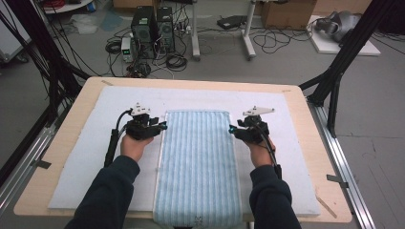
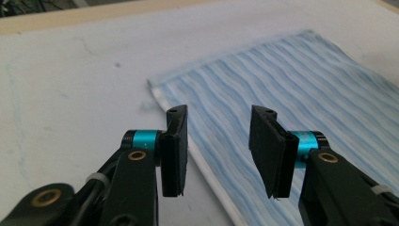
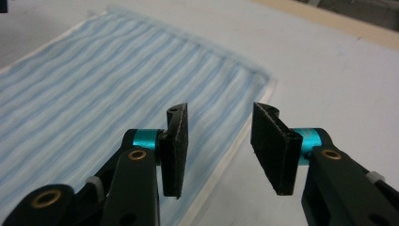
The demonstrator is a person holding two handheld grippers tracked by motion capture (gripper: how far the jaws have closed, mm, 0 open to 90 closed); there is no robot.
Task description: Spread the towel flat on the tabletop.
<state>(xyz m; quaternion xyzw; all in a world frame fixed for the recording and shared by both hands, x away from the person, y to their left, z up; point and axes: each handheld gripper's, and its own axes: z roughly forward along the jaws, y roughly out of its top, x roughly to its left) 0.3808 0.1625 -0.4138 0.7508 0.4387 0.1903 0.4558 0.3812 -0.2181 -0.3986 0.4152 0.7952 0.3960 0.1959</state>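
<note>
High view: the table [image 1: 305, 143] is a pale wooden board with rounded corners, and most of its top lies under a white, felt-like mat [image 1: 86, 157] with a matte, faintly fuzzy surface. In the middle of the mat lies the towel [image 1: 198, 167], a long rectangle of soft cloth, ribbed in light blue and white stripes that run lengthwise, with a narrow white hem along its long sides. It lies flat, its far end toward 12 o'clock and its near end hanging over the table edge at 6 o'clock.

The left gripper [image 1: 161, 126], hard black plastic with a teal collar, sits at 9 o'clock of the towel, just beside its left hem near the far corner. In the left gripper view the jaws stand apart with nothing between them; the pads [image 2: 175, 150] are flat, black, rough-faced slabs, and the white hem runs beneath the gap.

The right gripper [image 1: 232, 129], of the same build, sits at 3 o'clock of the towel, just beside the right hem. In the right gripper view its jaws are likewise spread and empty, straddling the hem from above; whether they touch the cloth I cannot tell.
</note>
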